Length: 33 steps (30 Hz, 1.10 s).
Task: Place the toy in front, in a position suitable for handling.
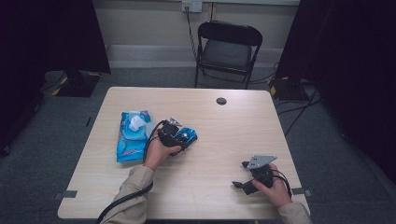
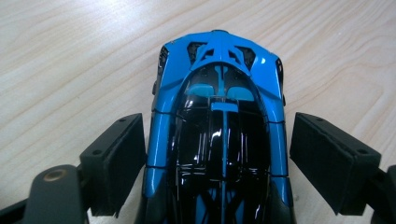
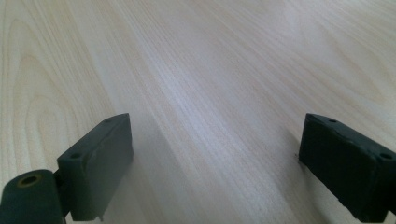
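Blue toy car [image 2: 217,140] sits between the left gripper [image 2: 217,163] jaws (spread, barely apart from it).

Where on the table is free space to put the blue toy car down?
Free: the far right, beyond the round hole, and the middle between the toy car and the right claw. Crowded: the left, by the wipes pack.

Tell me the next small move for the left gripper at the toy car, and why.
Probably close the left gripper on the blue and black toy car. Its jaws already stand open on either side of the car's body, with a narrow gap showing on the right, so nothing grips it yet. The right gripper is open over bare table.
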Each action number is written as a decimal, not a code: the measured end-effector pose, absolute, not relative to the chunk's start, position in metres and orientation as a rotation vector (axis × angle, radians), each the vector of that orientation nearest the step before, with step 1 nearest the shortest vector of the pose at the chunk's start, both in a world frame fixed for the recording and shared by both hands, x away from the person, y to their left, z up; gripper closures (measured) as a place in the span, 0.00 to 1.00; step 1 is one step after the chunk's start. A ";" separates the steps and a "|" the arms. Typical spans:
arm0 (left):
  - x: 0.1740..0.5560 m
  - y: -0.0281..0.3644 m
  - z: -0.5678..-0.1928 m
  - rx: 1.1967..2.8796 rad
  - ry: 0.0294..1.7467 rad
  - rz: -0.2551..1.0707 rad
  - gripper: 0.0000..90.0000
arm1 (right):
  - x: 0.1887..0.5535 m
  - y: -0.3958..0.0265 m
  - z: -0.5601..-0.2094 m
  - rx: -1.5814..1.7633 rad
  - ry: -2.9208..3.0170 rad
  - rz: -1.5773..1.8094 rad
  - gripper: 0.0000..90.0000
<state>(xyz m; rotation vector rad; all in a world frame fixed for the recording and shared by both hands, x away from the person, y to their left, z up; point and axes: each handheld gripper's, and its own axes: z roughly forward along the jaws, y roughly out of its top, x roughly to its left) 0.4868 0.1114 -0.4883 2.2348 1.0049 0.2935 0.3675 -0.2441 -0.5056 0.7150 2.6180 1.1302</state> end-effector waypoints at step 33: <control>0.478 0.109 -0.481 2.298 1.042 0.322 0.32 | 0.368 -0.244 -0.506 0.713 2.619 1.133 0.10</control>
